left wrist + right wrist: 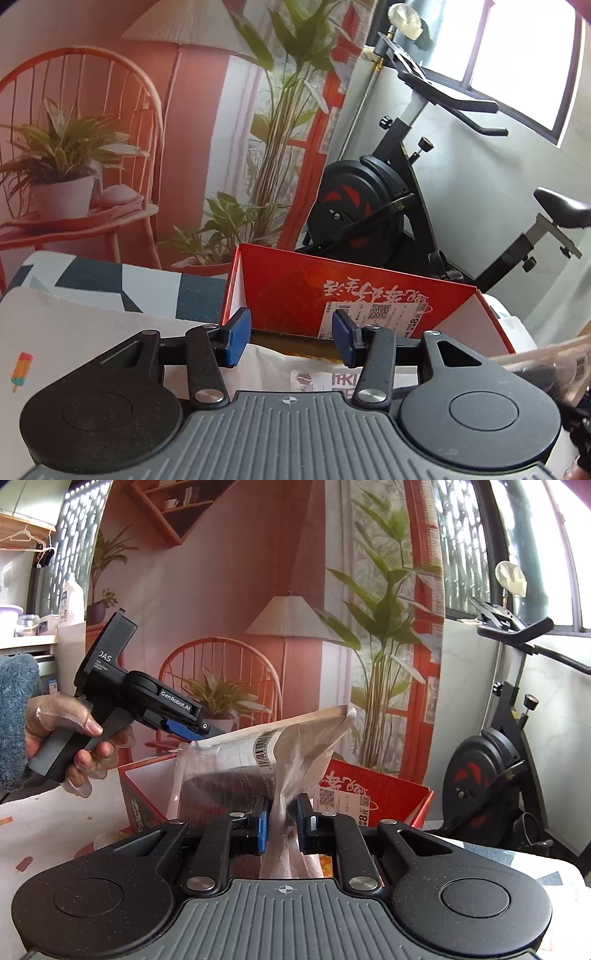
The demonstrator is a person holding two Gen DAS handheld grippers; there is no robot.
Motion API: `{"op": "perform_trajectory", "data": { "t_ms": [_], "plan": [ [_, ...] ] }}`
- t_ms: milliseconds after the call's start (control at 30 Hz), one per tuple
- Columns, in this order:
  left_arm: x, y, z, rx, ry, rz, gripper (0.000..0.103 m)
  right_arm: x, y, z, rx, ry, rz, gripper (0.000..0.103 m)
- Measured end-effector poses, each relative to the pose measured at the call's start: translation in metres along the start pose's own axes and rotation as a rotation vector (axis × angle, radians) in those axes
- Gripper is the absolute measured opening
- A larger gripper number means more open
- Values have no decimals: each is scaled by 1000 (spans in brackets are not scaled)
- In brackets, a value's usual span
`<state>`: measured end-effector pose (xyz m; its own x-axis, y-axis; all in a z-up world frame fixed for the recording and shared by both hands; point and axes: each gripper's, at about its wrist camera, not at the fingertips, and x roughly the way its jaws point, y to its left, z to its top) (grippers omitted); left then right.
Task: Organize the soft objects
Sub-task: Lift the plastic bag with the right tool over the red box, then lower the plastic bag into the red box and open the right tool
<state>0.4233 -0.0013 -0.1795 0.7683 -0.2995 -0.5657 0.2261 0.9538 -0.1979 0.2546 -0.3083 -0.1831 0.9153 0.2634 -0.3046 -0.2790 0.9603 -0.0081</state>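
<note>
My right gripper (283, 825) is shut on the lower neck of a clear plastic bag (258, 753). The bag has a barcode label and something dark inside, and it hangs above the open red cardboard box (373, 794). In the right wrist view a gloved hand (70, 731) holds my left gripper (201, 733), whose tips lie by the bag's upper left corner. In the left wrist view that gripper (291, 338) is open with nothing between its blue pads, facing the red box (314, 291). A white printed packet (314, 373) lies in the box. The bag's edge (546, 362) shows at the right.
A black exercise bike (373, 206) stands behind the box on the right. A printed backdrop with a chair, lamp and plants hangs behind. The table carries a white cloth with ice-lolly prints (55, 350) and a dark geometric-patterned one (147, 288).
</note>
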Motion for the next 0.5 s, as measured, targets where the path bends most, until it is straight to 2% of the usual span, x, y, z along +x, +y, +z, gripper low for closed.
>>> {"op": "perform_trajectory", "data": {
  "t_ms": [100, 167, 200, 233, 300, 367, 400, 433, 500],
  "plan": [
    [-4, -4, -4, 35, -7, -5, 50, 5, -1, 4, 18, 35, -32, 19],
    [-5, -4, -3, 36, -10, -11, 50, 10, -2, 9, 23, 75, -82, 35],
    [-6, -5, -4, 40, -13, -6, 50, 11, -2, 12, 19, 85, -118, 52],
    [-6, -6, -4, 45, -17, 3, 50, 12, -1, 15, 11, 89, -158, 56],
    [-8, -6, -4, 48, -35, 19, 51, 13, -2, 23, 4, 93, -213, 54],
    [-12, -5, -5, 44, -54, 24, 50, 14, -2, 31, -4, 93, -251, 41],
    [-14, -5, -5, 41, -58, 17, 50, 14, -2, 35, -13, 89, -257, 18],
    [-15, -4, -5, 39, -60, 9, 50, 15, -1, 39, -25, 94, -256, 7],
    [-18, -5, -6, 48, -65, 6, 50, 21, -2, 45, -40, 116, -239, 6]
  ]
}}
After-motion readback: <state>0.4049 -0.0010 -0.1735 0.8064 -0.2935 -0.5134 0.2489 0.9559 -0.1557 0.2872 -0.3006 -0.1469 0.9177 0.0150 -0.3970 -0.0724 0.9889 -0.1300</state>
